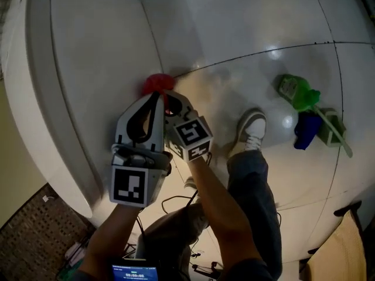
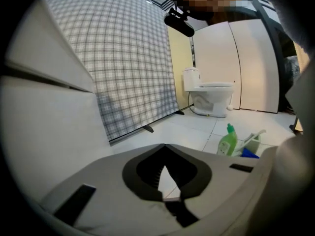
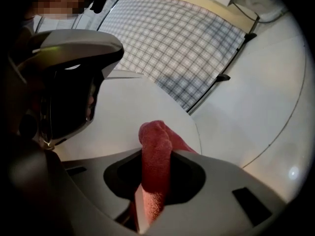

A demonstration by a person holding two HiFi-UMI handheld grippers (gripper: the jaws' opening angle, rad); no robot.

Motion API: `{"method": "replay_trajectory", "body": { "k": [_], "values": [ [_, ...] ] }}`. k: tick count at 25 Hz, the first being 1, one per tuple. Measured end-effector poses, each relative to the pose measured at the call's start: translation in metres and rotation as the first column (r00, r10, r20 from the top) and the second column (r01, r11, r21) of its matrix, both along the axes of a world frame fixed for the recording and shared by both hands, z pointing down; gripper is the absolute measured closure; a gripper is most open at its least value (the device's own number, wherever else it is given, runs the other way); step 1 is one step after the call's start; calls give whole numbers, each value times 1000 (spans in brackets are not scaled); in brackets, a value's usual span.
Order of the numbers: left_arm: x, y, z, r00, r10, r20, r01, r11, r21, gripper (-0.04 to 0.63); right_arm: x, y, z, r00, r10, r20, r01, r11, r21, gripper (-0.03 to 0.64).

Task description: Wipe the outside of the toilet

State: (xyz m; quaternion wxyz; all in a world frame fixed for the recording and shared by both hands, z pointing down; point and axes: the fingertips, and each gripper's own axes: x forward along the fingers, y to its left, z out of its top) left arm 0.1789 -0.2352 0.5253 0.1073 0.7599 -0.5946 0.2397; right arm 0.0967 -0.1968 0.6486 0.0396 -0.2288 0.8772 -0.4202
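— Where is the red cloth (image 3: 155, 154)?
— Pinched in the right hand-held gripper (image 3: 153, 191), at the right side of the white toilet (image 1: 88, 63).
— And the left hand-held gripper (image 2: 165, 149)?
— Jaws closed on nothing, just beside the right one.

Stretches both forearms (image 1: 220, 204) forward, holding left gripper (image 1: 156, 98) just beside right gripper (image 1: 171, 104). Presses left jaws together on nothing; clamps cloth (image 3: 155, 166) in right jaws.
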Motion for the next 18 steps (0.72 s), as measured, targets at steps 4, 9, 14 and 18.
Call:
{"method": "replay_trajectory", "body": {
  "k": [4,9,14,18],
  "values": [
    [5,25,-11,1000,21,-14,-21,1000,1,583,12,24,-13,999,23,-38,-21,999,37,532],
    [30,44,-80,993,99,-58,-97,995,29,583,61,33,-85,988,115,-103,-107,991,82,531],
    [62,76,-212,976,187,-110,-185,982,28,583,124,67,-224,965,196,-174,-184,979,85,532],
    [90,78,-290,949,301,-96,-297,953,54,583,164,60,-341,946,282,-161,-255,952,169,531]
  ]
}}
